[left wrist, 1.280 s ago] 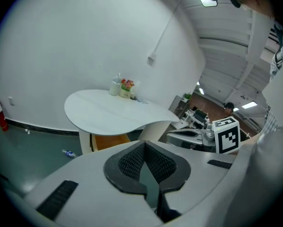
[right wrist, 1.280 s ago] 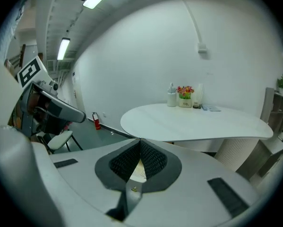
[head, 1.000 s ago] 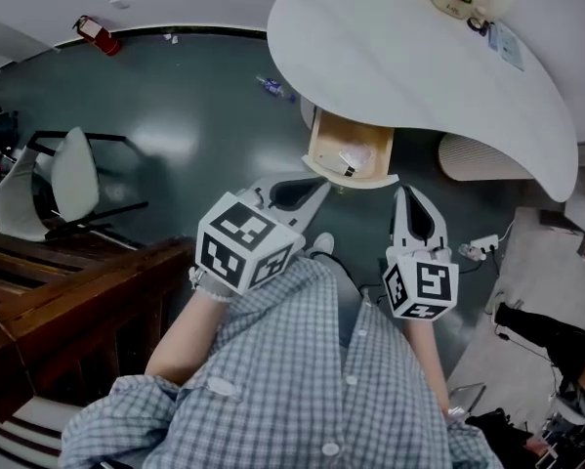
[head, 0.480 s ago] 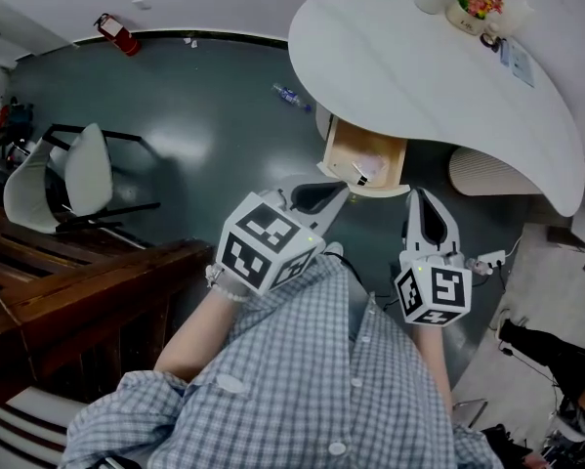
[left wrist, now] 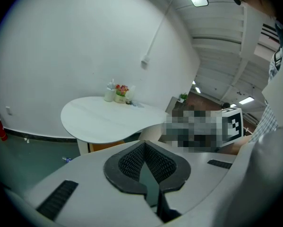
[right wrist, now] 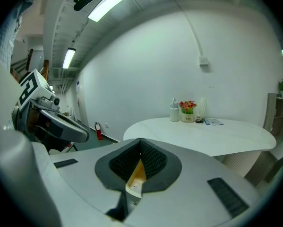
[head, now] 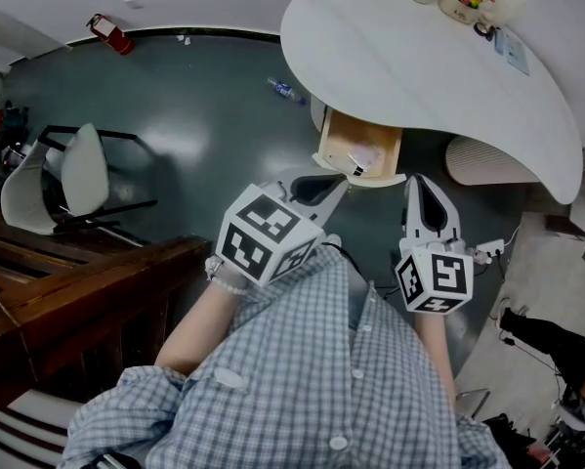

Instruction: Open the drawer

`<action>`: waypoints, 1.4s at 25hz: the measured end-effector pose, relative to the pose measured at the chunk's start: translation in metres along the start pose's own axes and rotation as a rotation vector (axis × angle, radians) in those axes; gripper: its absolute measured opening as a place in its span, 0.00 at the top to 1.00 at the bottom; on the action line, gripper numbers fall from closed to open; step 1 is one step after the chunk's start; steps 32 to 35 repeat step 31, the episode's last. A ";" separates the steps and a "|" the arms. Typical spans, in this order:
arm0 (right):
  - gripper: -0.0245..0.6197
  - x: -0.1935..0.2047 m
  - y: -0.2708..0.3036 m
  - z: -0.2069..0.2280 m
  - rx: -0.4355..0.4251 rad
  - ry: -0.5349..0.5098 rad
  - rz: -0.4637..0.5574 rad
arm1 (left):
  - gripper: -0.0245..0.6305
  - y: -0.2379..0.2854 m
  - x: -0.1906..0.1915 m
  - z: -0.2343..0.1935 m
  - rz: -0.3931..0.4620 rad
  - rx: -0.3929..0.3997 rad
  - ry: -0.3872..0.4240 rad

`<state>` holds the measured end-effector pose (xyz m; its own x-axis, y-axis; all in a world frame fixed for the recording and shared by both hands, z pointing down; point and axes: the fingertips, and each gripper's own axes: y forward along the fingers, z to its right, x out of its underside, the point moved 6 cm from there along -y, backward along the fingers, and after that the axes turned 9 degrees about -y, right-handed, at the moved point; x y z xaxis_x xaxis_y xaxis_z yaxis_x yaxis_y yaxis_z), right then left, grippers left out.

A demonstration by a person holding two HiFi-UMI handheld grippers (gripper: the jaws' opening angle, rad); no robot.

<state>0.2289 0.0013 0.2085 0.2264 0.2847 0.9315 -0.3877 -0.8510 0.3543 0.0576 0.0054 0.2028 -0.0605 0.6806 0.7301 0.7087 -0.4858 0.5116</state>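
Drawer (head: pixel 361 150) open under table (head: pixel 419 57), just beyond left gripper (head: pixel 337 186) and right gripper (head: pixel 421 184), fingers closed (both empty)

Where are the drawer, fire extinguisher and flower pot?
drawer (head: pixel 343 141): head view, bare wooden bottom.
fire extinguisher (head: pixel 108 33): head view, red body.
flower pot (right wrist: pixel 187 117): right gripper view, white front.

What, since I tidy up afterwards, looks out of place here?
What looks like a small bottle lies loose on the floor near the table; the drawer under it stands open.
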 end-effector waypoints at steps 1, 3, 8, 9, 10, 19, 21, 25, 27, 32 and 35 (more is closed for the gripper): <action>0.95 0.000 -0.001 0.001 0.001 -0.004 -0.001 | 0.96 0.000 0.000 0.000 0.004 -0.002 -0.006; 0.95 -0.001 -0.002 0.004 0.004 -0.013 -0.005 | 0.96 0.000 0.000 -0.001 0.013 -0.005 -0.020; 0.95 0.002 -0.002 0.006 0.006 -0.034 -0.019 | 0.96 0.002 -0.002 0.001 0.015 -0.003 -0.021; 0.95 0.002 -0.002 0.005 0.004 -0.034 -0.021 | 0.96 0.002 -0.002 0.001 0.016 -0.003 -0.022; 0.95 0.003 -0.002 0.005 0.001 -0.036 -0.024 | 0.96 0.002 -0.002 0.001 0.016 -0.004 -0.023; 0.95 0.005 0.000 0.007 -0.005 -0.008 -0.014 | 0.96 0.000 -0.001 -0.003 0.018 -0.018 -0.029; 0.95 0.005 0.000 0.007 -0.007 -0.008 -0.016 | 0.96 0.000 -0.001 -0.003 0.020 -0.018 -0.029; 0.95 0.006 -0.001 0.004 -0.014 -0.010 -0.021 | 0.96 -0.002 -0.001 -0.003 0.023 -0.019 -0.029; 0.95 0.007 -0.001 0.002 -0.016 -0.009 -0.023 | 0.96 -0.003 0.000 -0.003 0.025 -0.019 -0.029; 0.95 0.010 0.000 0.000 -0.016 -0.012 -0.028 | 0.96 -0.004 0.002 -0.004 0.028 -0.019 -0.029; 0.95 0.010 0.000 0.000 -0.016 -0.012 -0.028 | 0.96 -0.004 0.002 -0.004 0.028 -0.019 -0.029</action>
